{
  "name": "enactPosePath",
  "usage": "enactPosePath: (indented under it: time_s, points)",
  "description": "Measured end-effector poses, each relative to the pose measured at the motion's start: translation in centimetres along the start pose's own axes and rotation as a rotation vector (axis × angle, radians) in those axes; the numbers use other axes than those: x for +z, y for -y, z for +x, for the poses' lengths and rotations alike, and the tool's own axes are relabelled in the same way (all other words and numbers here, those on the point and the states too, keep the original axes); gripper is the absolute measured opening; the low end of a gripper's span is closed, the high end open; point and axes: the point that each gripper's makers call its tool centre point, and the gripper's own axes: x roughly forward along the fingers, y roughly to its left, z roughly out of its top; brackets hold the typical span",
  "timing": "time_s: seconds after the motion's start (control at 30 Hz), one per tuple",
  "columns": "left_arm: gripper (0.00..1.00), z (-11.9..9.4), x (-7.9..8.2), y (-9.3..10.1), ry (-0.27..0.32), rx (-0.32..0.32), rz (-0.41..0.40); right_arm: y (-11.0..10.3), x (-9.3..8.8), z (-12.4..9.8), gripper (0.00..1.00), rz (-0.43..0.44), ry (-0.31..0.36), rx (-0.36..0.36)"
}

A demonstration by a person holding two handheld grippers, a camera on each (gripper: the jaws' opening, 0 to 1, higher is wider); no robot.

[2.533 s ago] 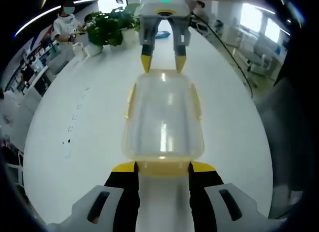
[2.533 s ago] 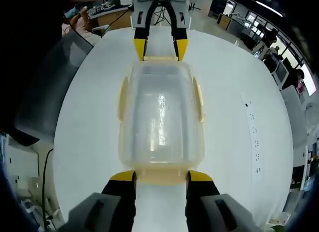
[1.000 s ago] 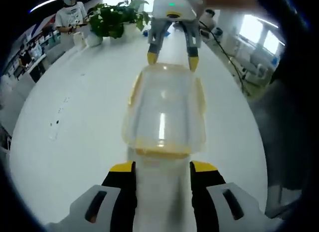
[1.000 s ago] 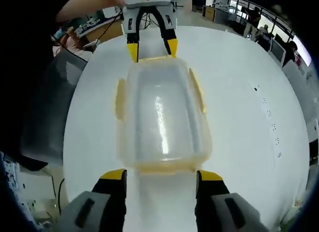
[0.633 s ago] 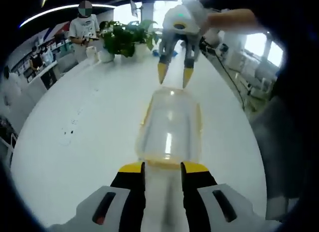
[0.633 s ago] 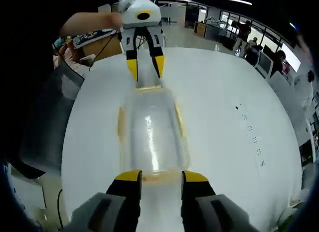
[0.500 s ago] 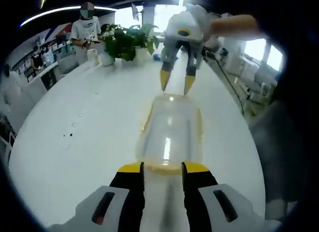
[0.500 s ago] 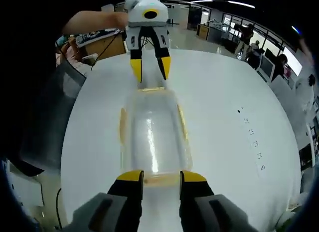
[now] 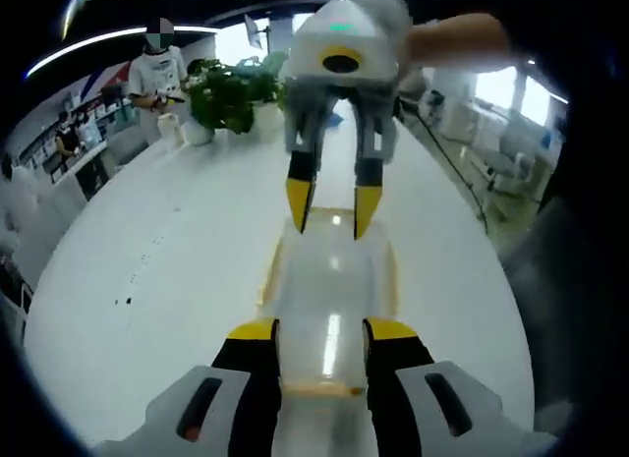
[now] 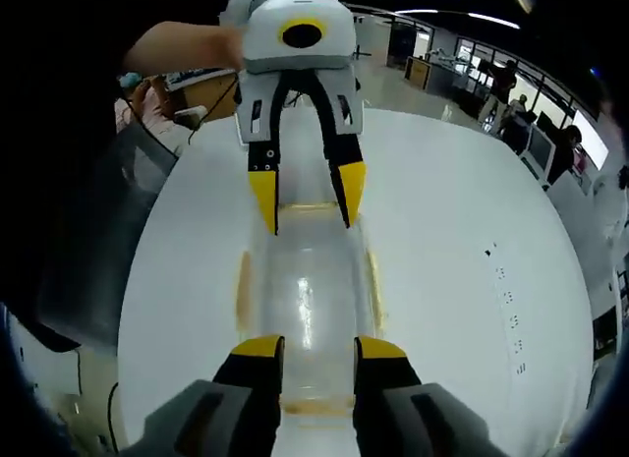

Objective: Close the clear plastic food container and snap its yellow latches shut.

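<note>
The clear plastic container (image 9: 330,300) lies lengthwise on the white table (image 9: 147,280) with its lid on. Yellow latches (image 9: 270,276) run along its long sides, and one sits at its near end. In the left gripper view, my left gripper (image 9: 322,329) hovers over the near end, jaws open with the lid showing between them. My right gripper (image 9: 332,206) hangs over the far end, tips pointing down, also open. In the right gripper view, the container (image 10: 307,300) runs from my right gripper (image 10: 318,347) to the left gripper (image 10: 308,197) above the far latch (image 10: 310,208).
A potted plant (image 9: 231,88) and a standing person (image 9: 157,69) are at the table's far end. A grey chair (image 10: 88,241) stands beside the table near a dark cable. People sit at desks in the background (image 10: 550,133).
Both grippers have closed in over the container from its two ends and now face each other closely. Their jaws are narrower than one second ago. The container has stayed in place.
</note>
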Motion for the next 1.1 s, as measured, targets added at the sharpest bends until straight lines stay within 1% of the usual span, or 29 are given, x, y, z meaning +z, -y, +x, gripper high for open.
enactPosePath:
  time_s: [0.07,0.17,0.23,0.3,0.37,0.5,0.53,0.57,0.63,0.7,0.77,0.9,1.1]
  points:
    - [0.30,0.4,0.5,0.2,0.004,-0.010,0.007,0.1,0.7,0.2,0.25,-0.002,0.016,0.002]
    - [0.29,0.9,1.1,0.3,0.007,-0.018,0.022,0.0,1.4,0.5,0.25,-0.015,0.023,0.006]
    - [0.29,1.3,1.3,0.3,0.002,-0.008,0.040,0.2,1.4,0.5,0.25,-0.021,0.022,0.003]
    - [0.29,1.6,1.5,0.5,0.001,-0.017,0.041,0.2,1.5,0.4,0.25,-0.009,0.036,0.004]
    - [0.29,2.1,1.7,1.0,0.004,-0.028,0.046,0.2,1.5,0.5,0.25,-0.008,0.036,0.004]
    - [0.29,2.7,1.7,1.5,-0.009,-0.028,0.073,0.1,1.8,0.6,0.25,-0.012,0.038,0.007]
    - [0.29,2.8,1.8,1.5,-0.010,-0.015,0.102,0.1,1.9,0.7,0.26,-0.013,0.040,0.008]
    - [0.29,2.9,1.8,1.7,-0.013,-0.015,0.109,0.1,2.1,0.7,0.27,-0.013,0.041,0.011]
    - [0.30,3.0,2.0,2.0,-0.011,-0.021,0.108,0.0,2.3,1.1,0.31,-0.018,0.039,0.018]
    - [0.31,3.1,1.8,2.2,-0.022,-0.016,0.120,0.1,2.2,1.4,0.33,-0.028,0.027,0.018]
    - [0.33,3.2,1.6,2.3,-0.038,-0.012,0.128,0.3,2.4,1.4,0.35,-0.022,0.032,0.023]
    - [0.36,3.2,1.7,2.9,-0.033,-0.006,0.138,0.2,2.7,1.6,0.42,-0.008,0.035,0.041]
    - [0.41,3.2,1.5,3.1,-0.043,0.036,0.158,0.1,2.1,1.9,0.49,-0.033,-0.005,0.065]
